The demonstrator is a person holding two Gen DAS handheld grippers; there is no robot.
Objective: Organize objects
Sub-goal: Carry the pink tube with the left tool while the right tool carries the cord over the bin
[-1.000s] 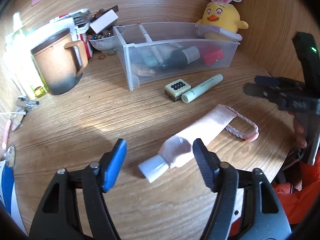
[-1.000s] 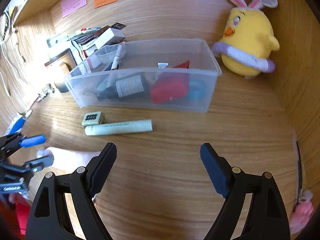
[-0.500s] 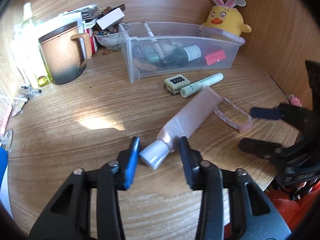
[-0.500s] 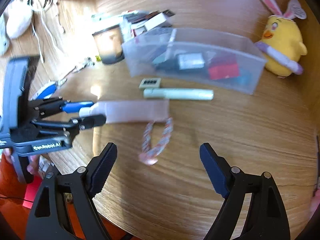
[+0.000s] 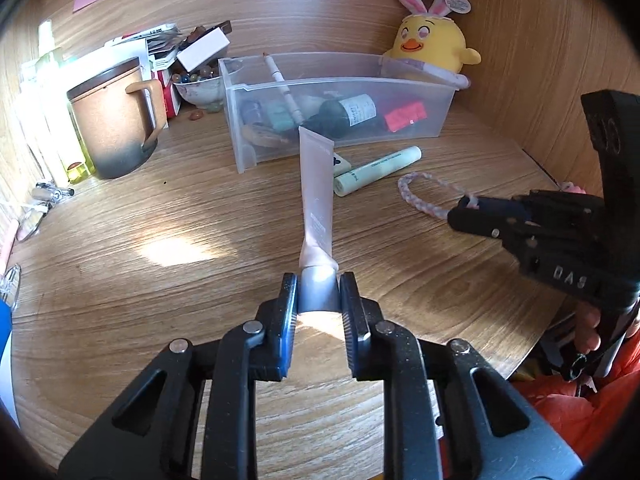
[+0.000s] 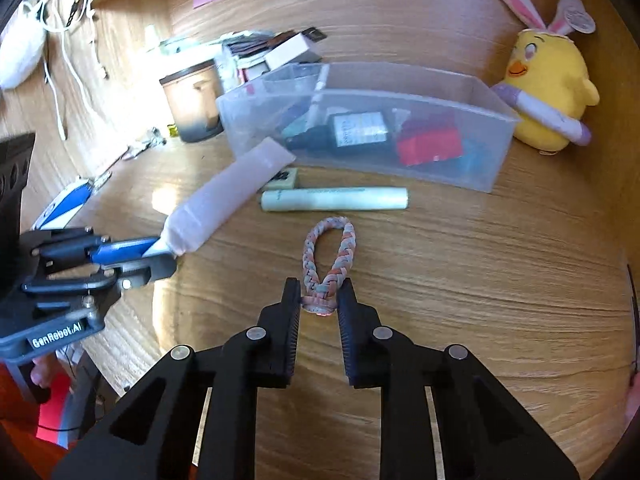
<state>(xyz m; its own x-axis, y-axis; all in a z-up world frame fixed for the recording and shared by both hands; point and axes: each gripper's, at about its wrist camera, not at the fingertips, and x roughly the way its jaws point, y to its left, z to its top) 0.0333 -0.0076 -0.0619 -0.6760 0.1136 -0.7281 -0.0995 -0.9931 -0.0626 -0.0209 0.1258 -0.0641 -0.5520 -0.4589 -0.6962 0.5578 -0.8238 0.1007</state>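
My left gripper (image 5: 318,288) has its jaws closing, and the pads press on the white cap of a pink tube (image 5: 316,184). The tube sticks out ahead with its flat end toward the clear bin (image 5: 332,88). The right wrist view shows that tube (image 6: 228,196) raised at a slant from the left gripper (image 6: 160,256). My right gripper (image 6: 319,292) is shut on the knotted near end of a pink-grey braided loop (image 6: 330,252) that lies on the wood. A pale green tube (image 6: 336,199) and a small dotted tile (image 6: 286,176) lie in front of the bin.
The bin holds a dark bottle, a red item and a pen. A brown mug (image 5: 114,120), a bowl of beads and stacked boxes crowd the back left. A yellow plush chick (image 5: 430,44) sits behind the bin. The table's curved edge runs close on the right.
The left jaws closed onto the pink tube's cap and the tube swung to point at the bin. The right gripper came over the braided loop and shut on its near end.
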